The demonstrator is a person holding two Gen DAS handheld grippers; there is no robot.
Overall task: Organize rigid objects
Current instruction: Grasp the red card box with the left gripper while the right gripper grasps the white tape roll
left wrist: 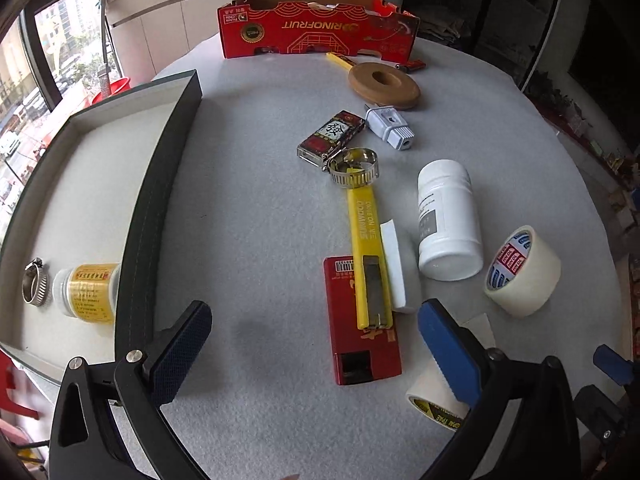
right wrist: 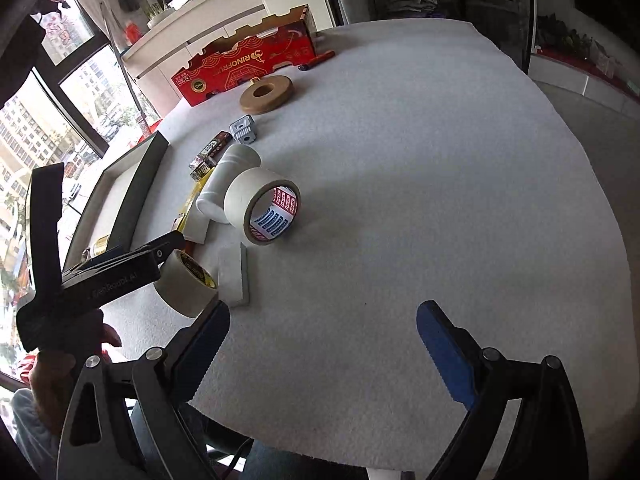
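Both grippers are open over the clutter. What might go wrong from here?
1. The yellow utility knife lies across the red box with a hose clamp on its far end; lifting either could drag the others.
2. The white bottle and the tape roll lie on their sides and may roll if nudged.
3. The left gripper is close to the tray wall and could clip it.

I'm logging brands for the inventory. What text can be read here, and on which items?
"RINOFRUIT": red cardboard box, printed upside down.
"發": small red tin.
"HNDA": label inside the tape roll, blurry.
Yellow utility knife: lettering too distorted to read.
White bottle and yellow-labelled jar: print too small.
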